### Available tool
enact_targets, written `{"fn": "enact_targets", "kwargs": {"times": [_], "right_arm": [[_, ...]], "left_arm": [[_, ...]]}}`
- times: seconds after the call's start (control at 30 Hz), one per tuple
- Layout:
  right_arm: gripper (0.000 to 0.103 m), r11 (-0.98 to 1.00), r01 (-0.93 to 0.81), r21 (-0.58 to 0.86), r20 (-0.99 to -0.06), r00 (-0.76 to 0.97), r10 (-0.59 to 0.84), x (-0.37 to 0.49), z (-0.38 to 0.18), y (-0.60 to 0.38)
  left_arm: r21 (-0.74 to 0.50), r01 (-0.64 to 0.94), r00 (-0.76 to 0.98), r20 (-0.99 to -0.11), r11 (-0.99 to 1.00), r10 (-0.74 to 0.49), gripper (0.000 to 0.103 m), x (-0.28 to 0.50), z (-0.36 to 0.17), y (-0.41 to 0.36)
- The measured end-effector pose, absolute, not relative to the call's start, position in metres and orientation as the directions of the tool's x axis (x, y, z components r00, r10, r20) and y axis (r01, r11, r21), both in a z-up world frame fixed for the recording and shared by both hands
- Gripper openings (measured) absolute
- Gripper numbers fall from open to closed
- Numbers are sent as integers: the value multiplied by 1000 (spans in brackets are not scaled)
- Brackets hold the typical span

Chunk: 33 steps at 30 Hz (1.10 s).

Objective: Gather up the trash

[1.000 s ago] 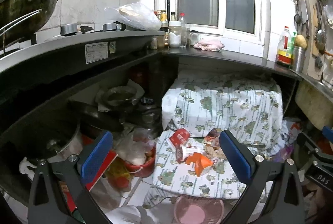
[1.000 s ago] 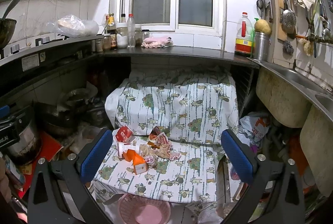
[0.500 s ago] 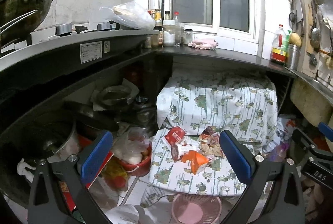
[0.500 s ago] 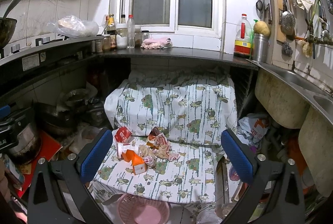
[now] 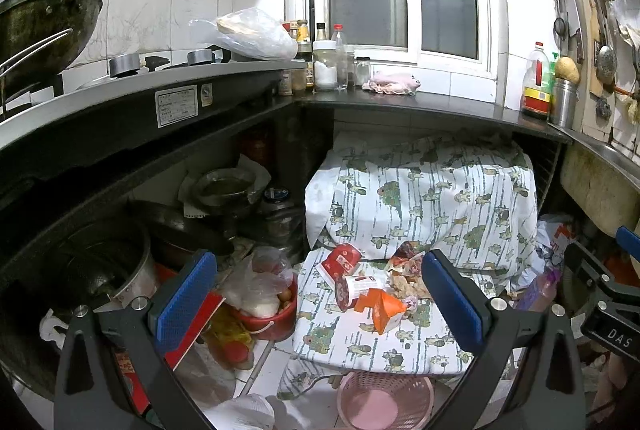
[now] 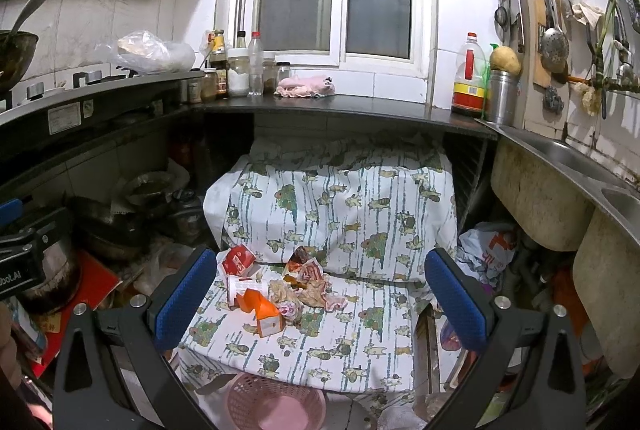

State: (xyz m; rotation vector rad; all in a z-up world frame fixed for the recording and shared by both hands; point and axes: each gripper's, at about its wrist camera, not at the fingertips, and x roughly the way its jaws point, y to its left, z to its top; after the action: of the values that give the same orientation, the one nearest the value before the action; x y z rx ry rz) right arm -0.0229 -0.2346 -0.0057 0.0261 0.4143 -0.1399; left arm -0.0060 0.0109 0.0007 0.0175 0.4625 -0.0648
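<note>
From your left wrist, your left tool (image 5: 318, 304) is spread wide and empty; the trash pile (image 5: 370, 288) lies on the cloth-covered table (image 5: 400, 346), above a pink basket (image 5: 384, 400), with a red bucket (image 5: 266, 320) beside it.

From your right wrist, your right tool (image 6: 320, 304) is likewise spread; only here the sink (image 6: 560, 154) shows.

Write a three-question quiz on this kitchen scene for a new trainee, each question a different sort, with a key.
1. True or false: the left gripper is shut on a piece of trash.
2. Which piece lies nearest the front edge of the patterned cloth? A) red carton B) orange carton C) crumpled wrappers
3. Fill in: the pink ______ stands on the floor below the cloth's front edge.

Key: 1 false, both it and the right gripper are open and empty; 2 B; 3 basket.
</note>
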Motion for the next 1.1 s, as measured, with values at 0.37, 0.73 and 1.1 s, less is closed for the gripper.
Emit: {"fn": "enact_targets", "kwargs": {"times": [0.37,0.73,1.1], "right_arm": [[103,990,141,-3,-401,907,-131,-24,-7,-234],[103,990,142,0,-400,907,-130,-25,-6,-233],[103,990,142,-1,-401,907,-131,-25,-6,-233]], "left_arm": [[2,72,893,-446,997,-64,103,-5,1,14],[3,67,893,-446,998,-59,103,-5,1,13],[9,69,892,-448,998,-57,103,-6,0,14]]}}
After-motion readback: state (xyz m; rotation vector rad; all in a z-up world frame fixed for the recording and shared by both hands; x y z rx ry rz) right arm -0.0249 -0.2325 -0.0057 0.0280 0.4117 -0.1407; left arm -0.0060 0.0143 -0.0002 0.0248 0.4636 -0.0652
